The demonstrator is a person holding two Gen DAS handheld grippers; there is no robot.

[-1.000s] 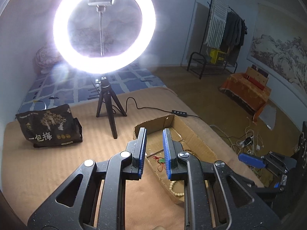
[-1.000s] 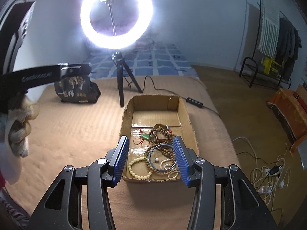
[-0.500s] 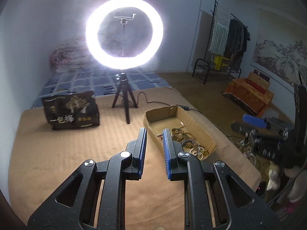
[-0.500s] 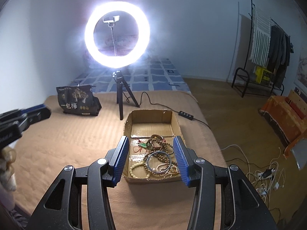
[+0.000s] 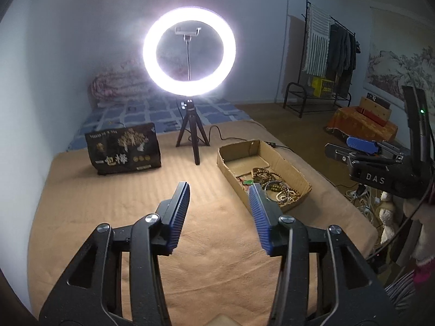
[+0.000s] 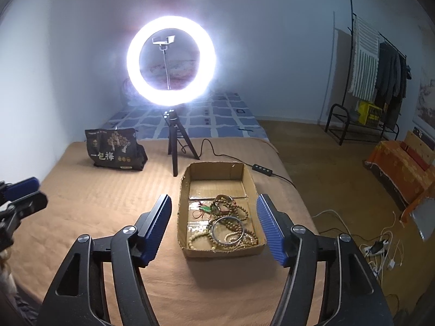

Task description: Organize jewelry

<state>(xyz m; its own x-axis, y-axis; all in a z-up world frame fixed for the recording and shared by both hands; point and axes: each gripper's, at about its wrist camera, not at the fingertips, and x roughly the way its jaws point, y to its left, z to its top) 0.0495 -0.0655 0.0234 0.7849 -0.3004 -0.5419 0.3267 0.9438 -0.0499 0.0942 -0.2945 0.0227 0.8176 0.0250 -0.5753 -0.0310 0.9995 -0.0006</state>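
A shallow cardboard box point(image 6: 217, 171) lies on the tan bed cover and holds a heap of jewelry point(image 6: 228, 225): bead strands, a metal bangle and a red cord with a green pendant. It also shows in the left wrist view point(image 5: 288, 163), with the jewelry point(image 5: 272, 184) in its near end. My right gripper point(image 6: 214, 209) is open and empty, held above the box's near end. My left gripper point(image 5: 218, 198) is open and empty, over bare cover left of the box. Each gripper shows at the edge of the other's view.
A lit ring light point(image 6: 171, 59) stands on a small tripod point(image 6: 175, 146) behind the box, its cable and remote point(image 6: 262, 169) trailing right. A black printed bag point(image 6: 114, 149) stands at the back left. The bed's right edge drops to a floor with cables point(image 6: 380, 247).
Both grippers have pulled back and up from the box. My left gripper's jaws, nearly closed before, have opened wide. The right gripper has stayed open.
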